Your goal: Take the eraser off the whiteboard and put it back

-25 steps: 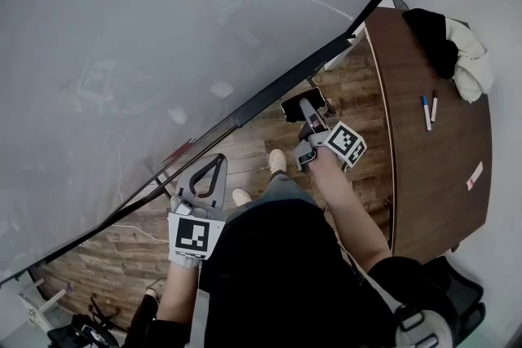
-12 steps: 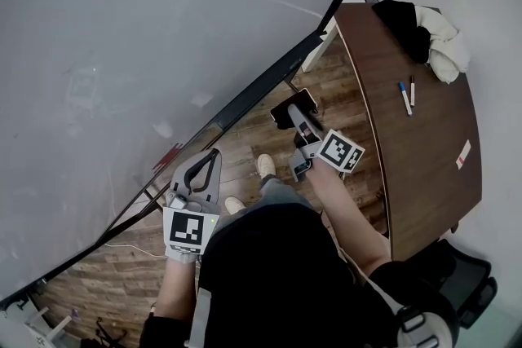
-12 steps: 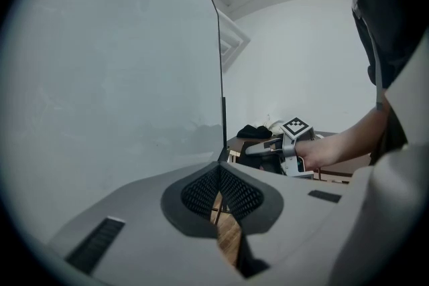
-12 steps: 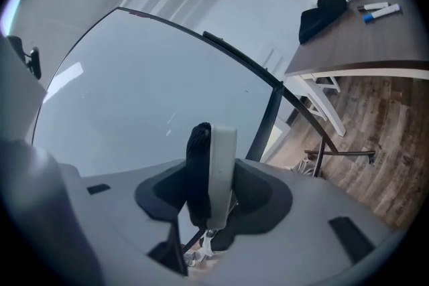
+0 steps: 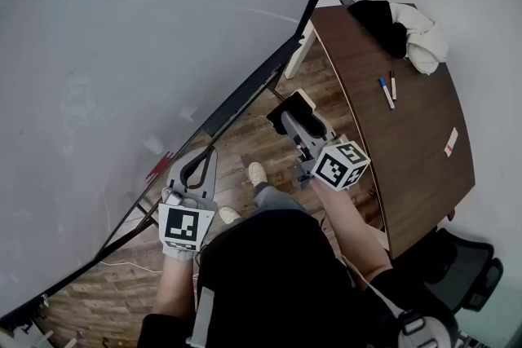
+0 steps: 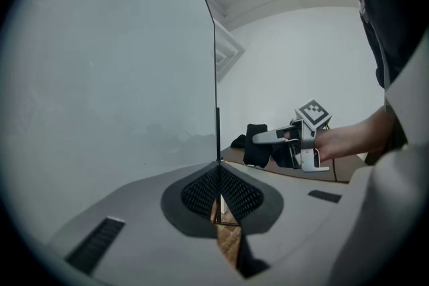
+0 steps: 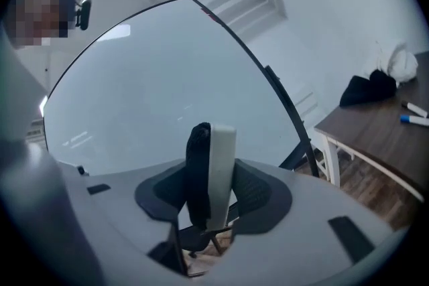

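Observation:
The whiteboard (image 5: 122, 53) fills the left and top of the head view, its dark lower frame running diagonally. My right gripper (image 5: 291, 118) is shut on the eraser (image 5: 287, 105), which has black felt on one side and a white body on the other. It is held upright a short way off the board's lower right edge. In the right gripper view the eraser (image 7: 213, 164) stands on end between the pads, with the whiteboard (image 7: 167, 77) behind it. My left gripper (image 5: 210, 155) is shut and holds nothing, close to the board's lower frame. From the left gripper (image 6: 218, 177), the eraser (image 6: 256, 144) shows ahead to the right.
A brown table (image 5: 408, 151) stands to the right with two markers (image 5: 385, 90), a black and white cloth bundle (image 5: 400, 24) and a small white label (image 5: 449, 143). An office chair (image 5: 469, 277) sits at the lower right. Wooden floor (image 5: 245, 147) lies below the board.
My right gripper has risen with the eraser and rolled, so its marker cube shows other faces. The left gripper has moved up a little along the board's frame.

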Available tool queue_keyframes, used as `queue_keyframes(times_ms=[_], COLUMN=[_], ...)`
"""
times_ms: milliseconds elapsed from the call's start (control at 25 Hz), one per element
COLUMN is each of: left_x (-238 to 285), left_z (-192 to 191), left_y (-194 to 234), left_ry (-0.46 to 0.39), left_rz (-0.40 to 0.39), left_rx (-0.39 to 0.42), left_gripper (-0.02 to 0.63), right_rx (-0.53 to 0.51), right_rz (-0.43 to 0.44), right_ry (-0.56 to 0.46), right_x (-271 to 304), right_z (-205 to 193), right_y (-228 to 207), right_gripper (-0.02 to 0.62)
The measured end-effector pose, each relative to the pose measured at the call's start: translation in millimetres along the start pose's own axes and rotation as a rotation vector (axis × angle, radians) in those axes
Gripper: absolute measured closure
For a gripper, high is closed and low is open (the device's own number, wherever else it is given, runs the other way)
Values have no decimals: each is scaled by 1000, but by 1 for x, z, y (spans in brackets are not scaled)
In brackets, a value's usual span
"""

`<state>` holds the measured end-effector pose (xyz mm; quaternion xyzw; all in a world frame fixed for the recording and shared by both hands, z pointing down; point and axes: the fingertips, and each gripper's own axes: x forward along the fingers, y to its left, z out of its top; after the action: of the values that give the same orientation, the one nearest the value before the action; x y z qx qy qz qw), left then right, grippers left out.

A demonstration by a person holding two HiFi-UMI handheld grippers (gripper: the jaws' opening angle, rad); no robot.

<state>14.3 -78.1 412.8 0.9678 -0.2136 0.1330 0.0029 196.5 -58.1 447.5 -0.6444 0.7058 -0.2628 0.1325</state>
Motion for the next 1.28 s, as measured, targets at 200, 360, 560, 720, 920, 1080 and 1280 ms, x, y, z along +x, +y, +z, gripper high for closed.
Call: queue_keyframes(times_ms=[200,360,560,720,920,1080,1280], left_x=[-1,-1,-4,-8,-12,-15,-16], left_z=[16,28,44,58,69,76,80], left_y=[-3,-5,-5,-8,-9,-8,-6], left_ry=[-35,-54,-108,-112,-143,-157,-166], left_rz=[-20,-32,-46,-57,-69,-74,-79], left_rx=[0,-8,21,14,32,34,39], left_gripper=[600,600,600,600,600,600,600], right_rx=[-165,-275,-412,-500,-600,-657,-701], right_rz=[7,-2,-16,-24,-38,-50,-61], right_ry=[-18,-31,-47,-66,-93,-107,-121], right_x=[-18,-32,-48,-60,-74,-84,-92], right_z=[25,43,61,75,88,95,99], right_y=[29,48,73,91,112,125,136], right_gripper=[414,414,414,414,414,414,414])
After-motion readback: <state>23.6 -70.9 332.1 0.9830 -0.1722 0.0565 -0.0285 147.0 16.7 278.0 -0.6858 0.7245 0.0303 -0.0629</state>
